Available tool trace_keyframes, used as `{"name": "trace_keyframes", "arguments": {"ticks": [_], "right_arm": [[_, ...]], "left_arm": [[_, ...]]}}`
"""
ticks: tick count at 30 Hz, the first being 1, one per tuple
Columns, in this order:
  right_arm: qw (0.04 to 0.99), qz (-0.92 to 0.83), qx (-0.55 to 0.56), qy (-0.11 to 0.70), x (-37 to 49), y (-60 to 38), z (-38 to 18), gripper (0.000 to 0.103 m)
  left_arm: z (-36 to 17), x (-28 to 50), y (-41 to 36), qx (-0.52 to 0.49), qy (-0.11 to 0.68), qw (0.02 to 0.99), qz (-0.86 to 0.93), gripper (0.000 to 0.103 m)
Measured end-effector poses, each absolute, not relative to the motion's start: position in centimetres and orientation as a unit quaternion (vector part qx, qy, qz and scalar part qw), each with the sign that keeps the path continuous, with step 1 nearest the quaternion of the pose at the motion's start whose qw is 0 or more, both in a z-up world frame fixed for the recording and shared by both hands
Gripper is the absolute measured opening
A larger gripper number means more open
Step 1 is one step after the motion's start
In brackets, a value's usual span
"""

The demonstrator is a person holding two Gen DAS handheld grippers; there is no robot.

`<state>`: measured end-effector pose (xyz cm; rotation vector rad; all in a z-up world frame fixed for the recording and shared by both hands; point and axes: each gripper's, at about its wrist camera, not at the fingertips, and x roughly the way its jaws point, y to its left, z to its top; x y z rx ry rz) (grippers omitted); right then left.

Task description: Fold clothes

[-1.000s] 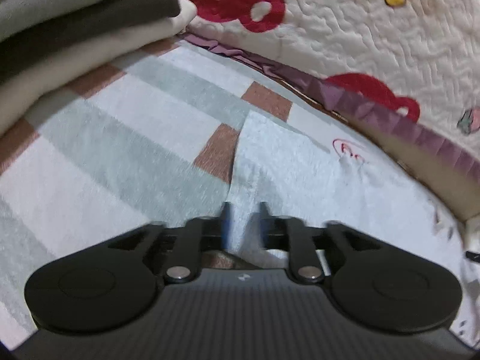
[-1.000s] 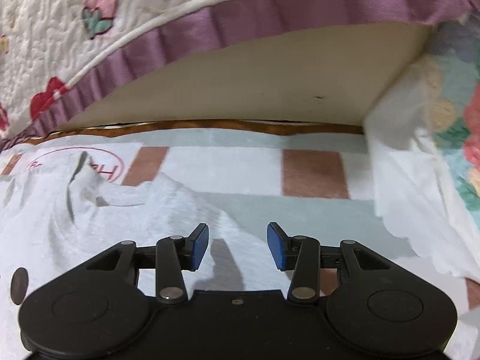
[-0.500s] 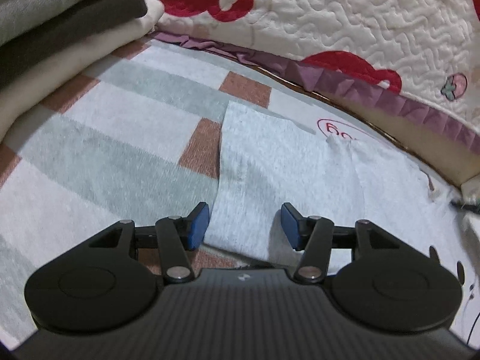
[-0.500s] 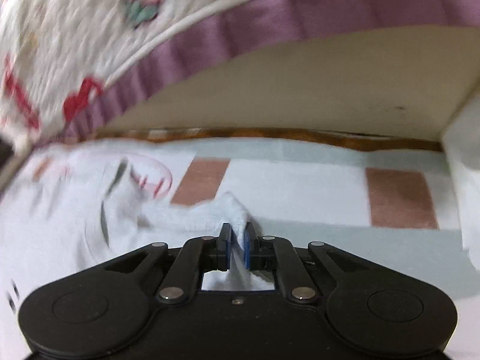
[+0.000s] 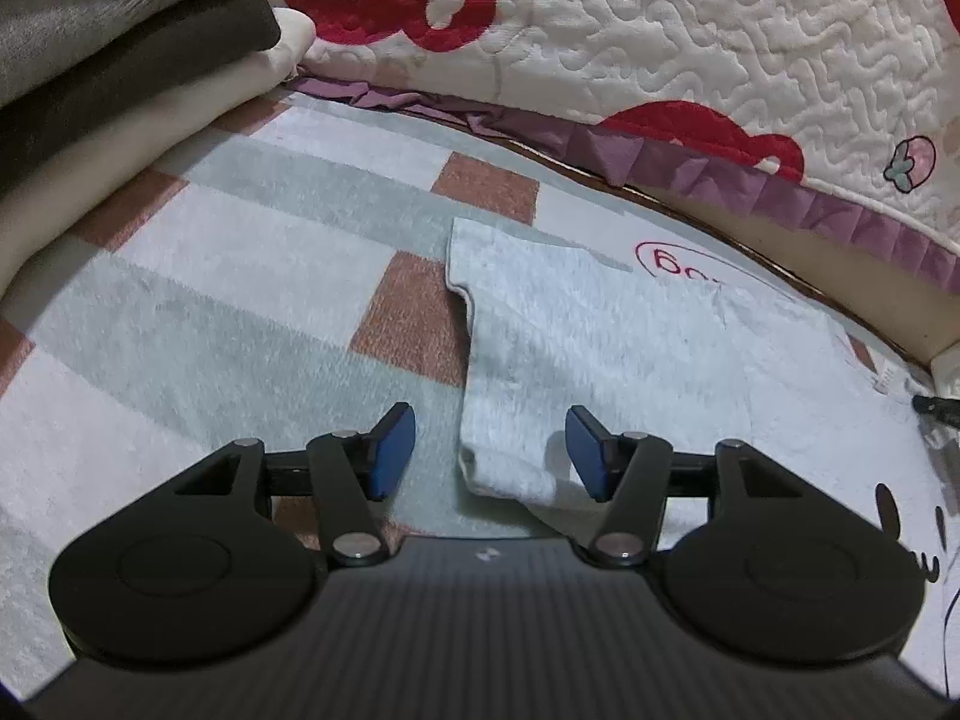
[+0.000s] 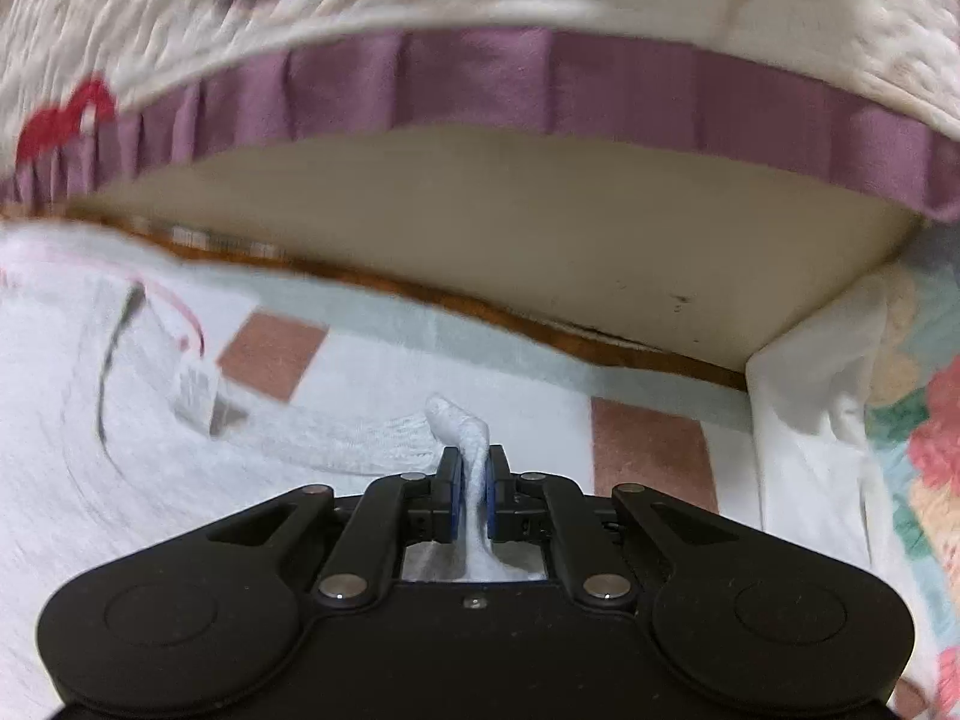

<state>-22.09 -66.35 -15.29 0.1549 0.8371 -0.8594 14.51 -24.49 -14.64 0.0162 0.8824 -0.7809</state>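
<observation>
A light grey garment (image 5: 600,336) with a red oval print lies flat on the checked mat (image 5: 210,312); its left part is folded over the body. My left gripper (image 5: 491,453) stands open just above the garment's near left edge, holding nothing. In the right wrist view the same grey garment (image 6: 72,420) spreads out to the left, and my right gripper (image 6: 474,489) is shut on a pinched-up fold of its right edge, which rises between the blue pads.
Folded clothes (image 5: 108,60) are stacked at the far left. A quilted bedspread (image 5: 690,30) with a purple frill hangs along the back, over a beige bed base (image 6: 480,228). A floral cloth (image 6: 870,420) lies at the right.
My left gripper let go of the garment, opened and drew back. My right gripper shut on the garment's right edge and has lifted it a little.
</observation>
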Motion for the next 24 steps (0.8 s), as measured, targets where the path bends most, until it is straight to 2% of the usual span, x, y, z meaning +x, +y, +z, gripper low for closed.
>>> {"name": "trace_keyframes", "arguments": {"ticks": [5,8,10,12,13,18,24], "right_arm": [[0.798,-0.476,0.110,0.353,-25.3,-68.2,-13.0,0.009],[0.802,-0.483,0.163,0.312,-30.7,-69.2,-10.3,0.025],[0.804,-0.482,0.194,0.289,-34.8,-69.2,-8.7,0.027],[0.800,-0.487,0.223,0.271,-38.9,-68.6,-8.0,0.043],[0.796,-0.490,0.239,0.264,-40.8,-68.3,-8.0,0.045],[0.757,-0.512,0.322,0.247,-50.0,-65.5,-9.6,0.047],[0.706,-0.499,0.471,0.175,-55.7,-62.1,-13.0,0.051]], "left_arm": [[-14.3,13.9,-25.6,0.052,0.405,0.842,-0.352,0.055],[-13.4,12.8,-26.4,0.083,0.382,0.852,-0.348,0.055],[-12.2,11.5,-27.3,0.088,0.359,0.850,-0.374,0.055],[-10.7,9.8,-28.7,0.097,0.337,0.843,-0.408,0.055],[-10.2,8.8,-29.8,0.106,0.330,0.834,-0.430,0.055],[-9.2,3.2,-36.7,0.146,0.322,0.768,-0.534,0.056],[-10.8,-4.0,-44.8,0.165,0.357,0.676,-0.623,0.056]]}}
